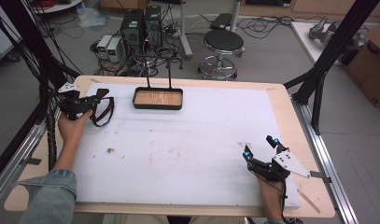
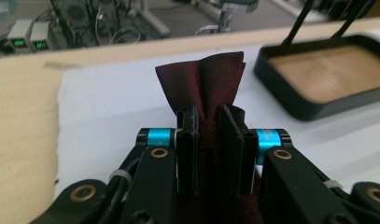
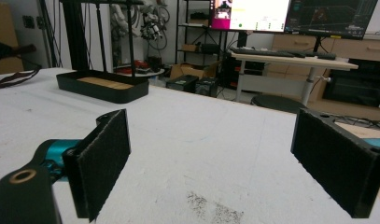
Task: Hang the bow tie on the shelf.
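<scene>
My left gripper sits at the table's far left, shut on a dark red cloth strap that loops out to its right. In the left gripper view the maroon strap is pinched between the two jaws and its end fans out past my left gripper. My right gripper rests near the front right of the white foam mat, open. Its two black pads stand wide apart with nothing between them in the right gripper view.
A black tray with a wooden floor and two thin upright rods stands at the back middle of the mat; the tray lies to the right of the strap, and the tray also shows far left. A stool and computers stand beyond the table.
</scene>
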Demonstrator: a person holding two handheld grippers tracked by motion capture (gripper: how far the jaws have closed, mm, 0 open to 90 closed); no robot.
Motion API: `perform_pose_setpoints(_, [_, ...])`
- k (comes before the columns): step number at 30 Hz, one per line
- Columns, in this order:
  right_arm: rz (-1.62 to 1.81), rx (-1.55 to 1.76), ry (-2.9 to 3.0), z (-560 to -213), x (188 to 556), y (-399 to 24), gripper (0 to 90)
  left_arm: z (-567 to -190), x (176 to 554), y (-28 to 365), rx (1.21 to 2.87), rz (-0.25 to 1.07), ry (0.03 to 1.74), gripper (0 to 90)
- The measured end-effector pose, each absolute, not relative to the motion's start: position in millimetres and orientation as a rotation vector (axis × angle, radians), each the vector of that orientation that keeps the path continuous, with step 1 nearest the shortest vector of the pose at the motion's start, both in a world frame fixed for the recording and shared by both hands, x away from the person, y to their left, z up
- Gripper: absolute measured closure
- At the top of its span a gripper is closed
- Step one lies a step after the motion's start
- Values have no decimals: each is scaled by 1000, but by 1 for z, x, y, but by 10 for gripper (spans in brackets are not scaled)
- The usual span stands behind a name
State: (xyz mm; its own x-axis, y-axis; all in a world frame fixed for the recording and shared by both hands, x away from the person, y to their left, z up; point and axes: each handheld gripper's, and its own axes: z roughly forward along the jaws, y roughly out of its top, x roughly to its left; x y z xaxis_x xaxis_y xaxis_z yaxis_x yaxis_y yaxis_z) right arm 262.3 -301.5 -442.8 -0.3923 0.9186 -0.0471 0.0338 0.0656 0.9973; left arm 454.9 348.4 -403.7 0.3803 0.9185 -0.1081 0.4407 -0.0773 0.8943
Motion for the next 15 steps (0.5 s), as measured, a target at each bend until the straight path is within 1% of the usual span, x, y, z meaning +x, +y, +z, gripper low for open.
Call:
perform_pose_setpoints(10, [1427, 979, 1562, -443, 262, -301, 111, -374, 450, 334, 1584, 594, 1106, 760])
perform_pose_setpoints(15, [1429, 979, 1563, -443, 262, -301, 111, -365, 451, 326, 1595, 606, 1067, 760])
